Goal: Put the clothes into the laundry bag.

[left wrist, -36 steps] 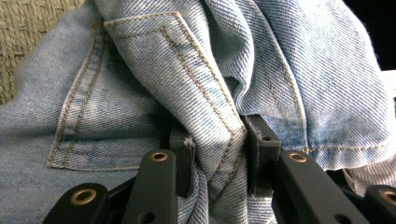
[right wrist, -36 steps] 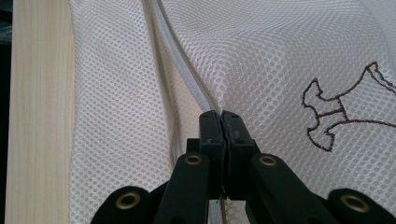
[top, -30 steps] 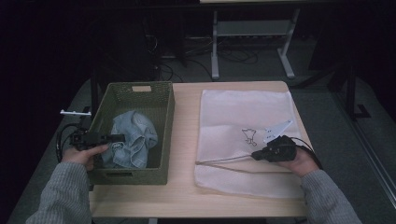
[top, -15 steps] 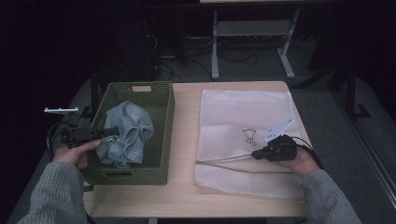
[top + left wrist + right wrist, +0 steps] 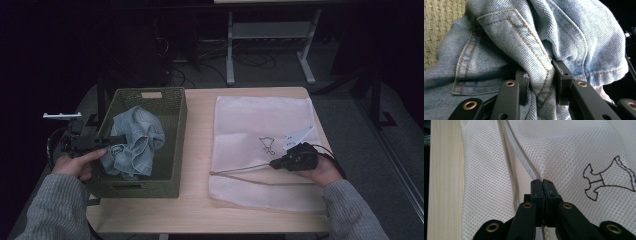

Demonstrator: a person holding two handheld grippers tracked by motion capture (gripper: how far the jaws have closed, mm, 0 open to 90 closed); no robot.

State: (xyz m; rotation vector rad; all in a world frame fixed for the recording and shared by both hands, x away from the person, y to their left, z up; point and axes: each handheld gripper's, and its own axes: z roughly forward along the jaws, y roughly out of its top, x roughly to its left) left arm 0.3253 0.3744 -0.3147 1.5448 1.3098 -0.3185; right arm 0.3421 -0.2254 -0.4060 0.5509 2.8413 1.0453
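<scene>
Since approx 1 s ago, your left gripper [image 5: 116, 142] has pulled back toward the basket's left wall, and the denim garment [image 5: 134, 145] has risen with it, now bunched higher above the green woven basket [image 5: 176, 131]. Your right gripper [image 5: 274, 163] hasn't shifted on the white mesh laundry bag [image 5: 260, 117].

Progress, as judged: early stage. Garment is gripped and partly lifted but sits mostly inside the basket, at the table's left half. Bag lies flat on the wooden table [image 5: 197, 150], right half, well apart from the basket; its zip edge [image 5: 520, 157] is held, but the opening doesn't look spread yet. Left to do, presumably: clear the garment over the basket rim, carry it across, open the bag, feed it in.

Fingers:
- Left gripper [image 5: 539, 75]: jaws part-closed, pinching a thick seamed fold of denim [image 5: 524, 40] between the pads; cloth fills the gap, grip looks firm.
- Right gripper [image 5: 543, 185]: jaws pressed together w/ no visible gap, nipping mesh at the zip line, next to the embroidered dog outline [image 5: 609, 180].
</scene>
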